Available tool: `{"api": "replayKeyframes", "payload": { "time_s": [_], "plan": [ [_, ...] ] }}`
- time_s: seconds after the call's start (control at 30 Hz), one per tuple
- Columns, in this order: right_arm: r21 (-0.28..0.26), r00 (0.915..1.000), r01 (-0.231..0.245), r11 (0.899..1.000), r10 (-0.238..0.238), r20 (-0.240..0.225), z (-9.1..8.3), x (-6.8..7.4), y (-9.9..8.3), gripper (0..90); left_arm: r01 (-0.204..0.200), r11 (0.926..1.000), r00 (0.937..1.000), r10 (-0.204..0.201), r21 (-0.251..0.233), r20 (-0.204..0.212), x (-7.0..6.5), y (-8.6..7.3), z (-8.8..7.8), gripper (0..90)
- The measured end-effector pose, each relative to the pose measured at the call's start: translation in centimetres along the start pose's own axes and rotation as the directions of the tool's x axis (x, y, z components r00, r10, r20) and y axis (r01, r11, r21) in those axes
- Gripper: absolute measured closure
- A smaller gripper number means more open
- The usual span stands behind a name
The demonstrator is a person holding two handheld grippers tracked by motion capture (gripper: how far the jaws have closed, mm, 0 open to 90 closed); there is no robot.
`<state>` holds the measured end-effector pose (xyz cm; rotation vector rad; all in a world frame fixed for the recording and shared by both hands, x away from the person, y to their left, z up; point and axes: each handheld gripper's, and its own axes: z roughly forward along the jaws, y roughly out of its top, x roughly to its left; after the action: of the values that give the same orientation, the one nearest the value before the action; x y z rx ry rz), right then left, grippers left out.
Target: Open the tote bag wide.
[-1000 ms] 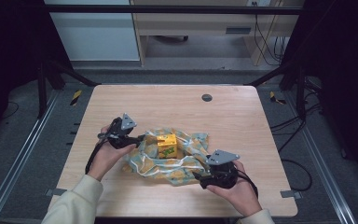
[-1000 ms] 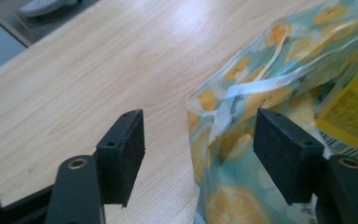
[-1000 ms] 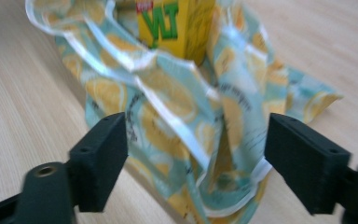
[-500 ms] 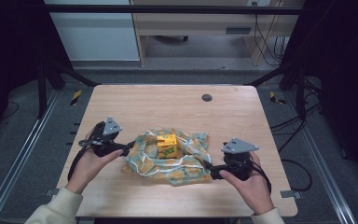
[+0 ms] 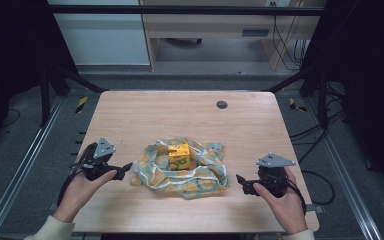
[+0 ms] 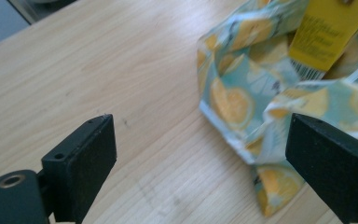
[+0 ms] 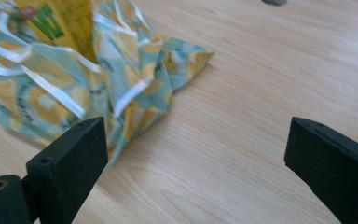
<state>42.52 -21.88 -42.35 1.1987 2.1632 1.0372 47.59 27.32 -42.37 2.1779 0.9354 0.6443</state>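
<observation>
Left gripper (image 5: 126,166), right gripper (image 5: 239,179) agape, flanking cloth (image 5: 180,167).

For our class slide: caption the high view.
Two open grippers flank a patterned cloth holding a yellow box.

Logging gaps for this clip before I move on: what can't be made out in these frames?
- Yellow box: its lower part sits inside the lemon-print cloth in the high view; the top edge crops it in the left gripper view.
- The box's print: too small in the high view, blurred in both gripper views.
- Dark round thing on the table: too small to identify.
- Left claw and right claw: small in the high view.
</observation>
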Motion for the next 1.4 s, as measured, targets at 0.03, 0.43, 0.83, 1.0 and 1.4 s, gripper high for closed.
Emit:
{"api": "replayKeyframes", "payload": {
  "time_s": [0.03, 0.43, 0.83, 1.0, 1.4],
  "plan": [
    [0.009, 1.0000, -0.005, 1.000, 0.005, 0.004, 0.2, -0.3, -0.2, 6.3, 0.010, 0.9999, 0.9999, -0.010, 0.004, -0.005, 0.3, -0.4, 0.2, 8.3],
    [0.099, 0.9947, -0.098, 0.990, 0.095, 0.040, 2.7, -3.5, -1.9, 6.2, 0.095, 0.9933, 0.9940, -0.092, 0.066, -0.061, 3.8, -2.9, 2.2, 6.6],
    [0.136, 0.9883, -0.144, 0.980, 0.136, 0.069, 5.9, -5.1, -1.5, 6.6, 0.112, 0.9860, 0.9922, -0.104, 0.124, -0.069, 5.4, -3.2, 4.3, 6.6],
    [0.137, 0.9821, -0.174, 0.975, 0.162, 0.096, 7.1, -5.5, -1.2, 7.8, 0.116, 0.9823, 0.9909, -0.104, 0.147, -0.085, 5.7, -3.4, 5.1, 6.6],
    [0.132, 0.9633, -0.238, 0.962, 0.216, 0.159, 8.5, -6.2, -2.0, 10.1, 0.121, 0.9796, 0.9866, -0.100, 0.161, -0.128, 5.9, -4.8, 5.2, 6.6]
  ]
}}
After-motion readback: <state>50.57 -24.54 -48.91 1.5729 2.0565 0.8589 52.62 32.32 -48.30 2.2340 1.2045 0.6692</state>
